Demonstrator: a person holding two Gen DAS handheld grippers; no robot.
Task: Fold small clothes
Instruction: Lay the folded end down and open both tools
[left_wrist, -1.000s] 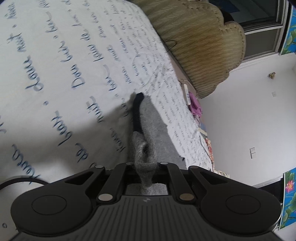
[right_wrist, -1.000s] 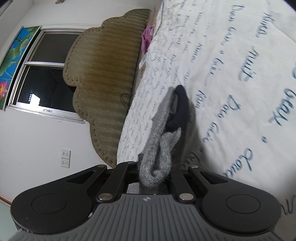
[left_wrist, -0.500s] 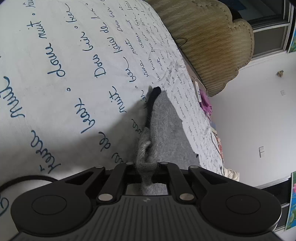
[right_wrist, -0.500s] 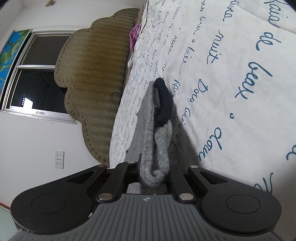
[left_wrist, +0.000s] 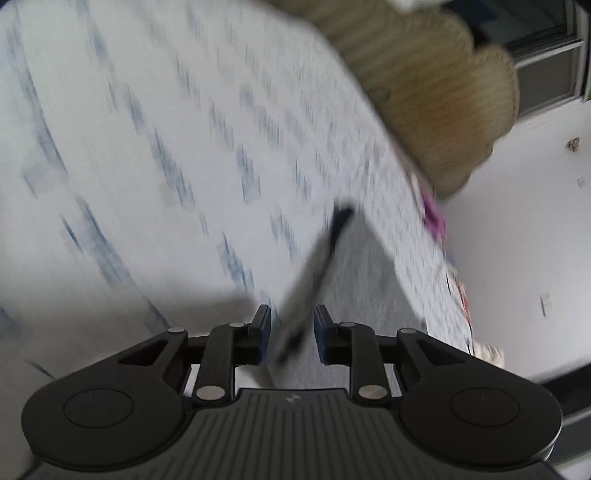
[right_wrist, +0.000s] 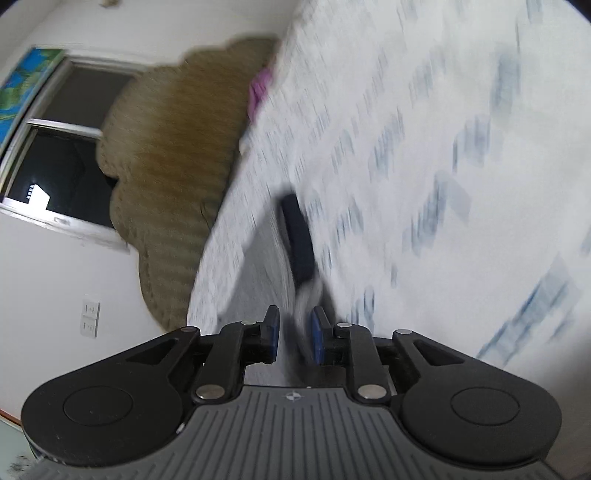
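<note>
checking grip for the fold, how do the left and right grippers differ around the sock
The left gripper has its jaws wider apart than the right gripper. In the left one, the dark edge of the sock slants through the middle of the gap. In the right one, its pale end sits close to one pad. Both are open, neither clamps the sock, and both views are motion-blurred.

1. One grey sock (left_wrist: 354, 295) with a dark toe, on the bed.
2. One bed (left_wrist: 184, 147) with a script-print cover.
3. One tan headboard (right_wrist: 173, 155).
4. One pink cloth (right_wrist: 258, 90) by the headboard.
5. Two hand-held grippers: left hand-held gripper (left_wrist: 291, 332), right hand-held gripper (right_wrist: 294, 334).
6. One window (right_wrist: 55, 158).
</note>
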